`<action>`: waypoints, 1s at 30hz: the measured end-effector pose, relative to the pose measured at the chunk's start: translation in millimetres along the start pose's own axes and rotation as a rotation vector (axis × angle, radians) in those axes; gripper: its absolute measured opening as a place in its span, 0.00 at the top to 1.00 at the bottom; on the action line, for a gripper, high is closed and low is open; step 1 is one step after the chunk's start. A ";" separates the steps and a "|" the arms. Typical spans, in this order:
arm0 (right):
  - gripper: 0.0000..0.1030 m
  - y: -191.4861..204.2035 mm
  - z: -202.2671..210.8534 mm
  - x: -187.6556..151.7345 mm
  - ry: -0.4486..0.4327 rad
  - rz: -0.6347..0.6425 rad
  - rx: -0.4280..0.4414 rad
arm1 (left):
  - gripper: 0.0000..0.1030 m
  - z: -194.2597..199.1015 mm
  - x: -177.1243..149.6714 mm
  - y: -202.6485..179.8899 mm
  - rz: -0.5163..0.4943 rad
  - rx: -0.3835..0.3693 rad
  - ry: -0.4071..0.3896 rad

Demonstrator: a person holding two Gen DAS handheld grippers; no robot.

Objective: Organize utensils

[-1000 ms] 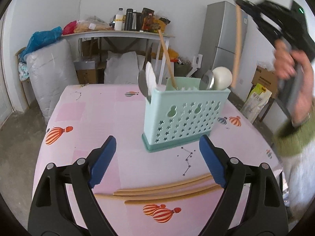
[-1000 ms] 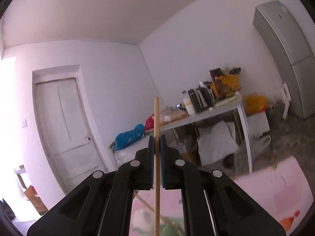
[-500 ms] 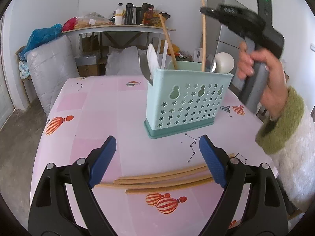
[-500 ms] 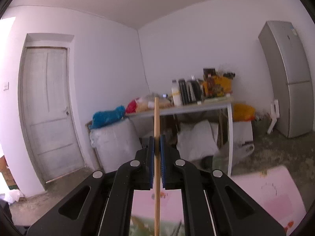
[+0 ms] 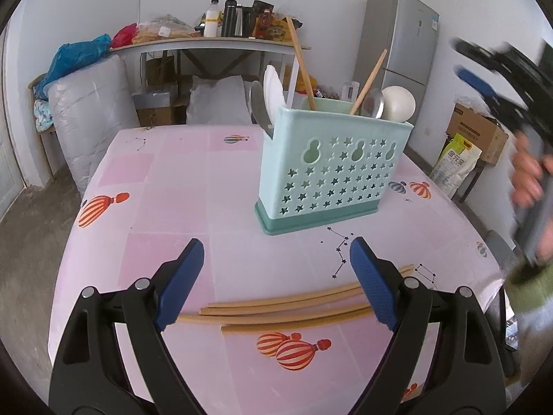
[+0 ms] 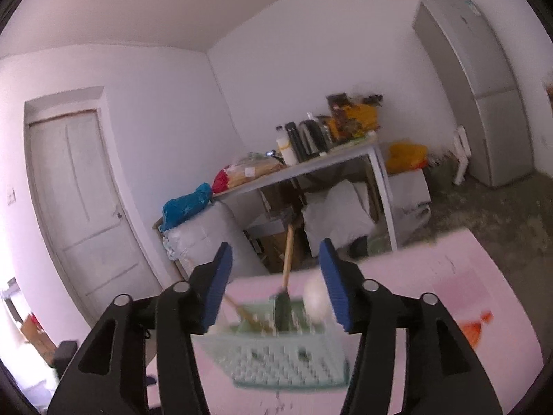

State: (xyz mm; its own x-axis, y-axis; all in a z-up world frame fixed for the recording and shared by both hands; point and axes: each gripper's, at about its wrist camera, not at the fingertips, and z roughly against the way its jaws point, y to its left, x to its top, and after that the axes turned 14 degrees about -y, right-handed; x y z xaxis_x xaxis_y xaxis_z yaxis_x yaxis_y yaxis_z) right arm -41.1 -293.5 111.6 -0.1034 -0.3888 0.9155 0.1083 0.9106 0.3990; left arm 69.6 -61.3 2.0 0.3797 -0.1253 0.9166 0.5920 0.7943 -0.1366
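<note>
A mint green utensil holder (image 5: 331, 169) with star holes stands on the pink table (image 5: 172, 186). It holds two wooden chopsticks (image 5: 367, 83), spoons and a white ladle (image 5: 397, 103). Three more wooden chopsticks (image 5: 293, 309) lie on the table near the front edge, just beyond my left gripper (image 5: 276, 283), which is open and empty above them. My right gripper (image 6: 274, 287) is open and empty, above and behind the holder (image 6: 287, 356), which is blurred in its view. The right gripper also shows blurred at the right of the left wrist view (image 5: 497, 79).
The tablecloth has balloon prints. Behind the table stand a cluttered side table (image 5: 214, 39), a wrapped mattress (image 5: 90, 114), a fridge (image 5: 397, 48) and boxes (image 5: 480, 131). A door (image 6: 76, 204) shows in the right wrist view.
The right gripper lowered its chopstick into the holder, opened and let it go. It has drawn back to the right. The left gripper stayed open and nearly still.
</note>
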 end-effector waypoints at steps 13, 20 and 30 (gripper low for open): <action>0.38 14.8 63.8 -147.7 0.582 0.006 -0.076 | 0.23 -1.8 -25.1 -0.5 -0.033 -0.058 0.144; 0.40 -13.0 29.9 -134.8 0.591 -0.016 -0.106 | 0.42 2.3 -53.6 -5.7 0.160 -0.222 0.289; 0.82 -4.4 -52.5 -177.9 0.821 0.042 0.013 | 0.75 -27.4 -71.1 28.9 0.587 -0.202 0.352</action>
State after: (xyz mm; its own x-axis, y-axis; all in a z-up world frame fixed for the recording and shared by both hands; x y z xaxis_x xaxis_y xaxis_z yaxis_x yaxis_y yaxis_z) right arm 28.7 -235.7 -50.4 0.6573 -0.3288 0.6782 0.0840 0.9262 0.3677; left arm 79.2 -45.8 -77.4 0.8629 0.0780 0.4993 0.3267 0.6676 -0.6689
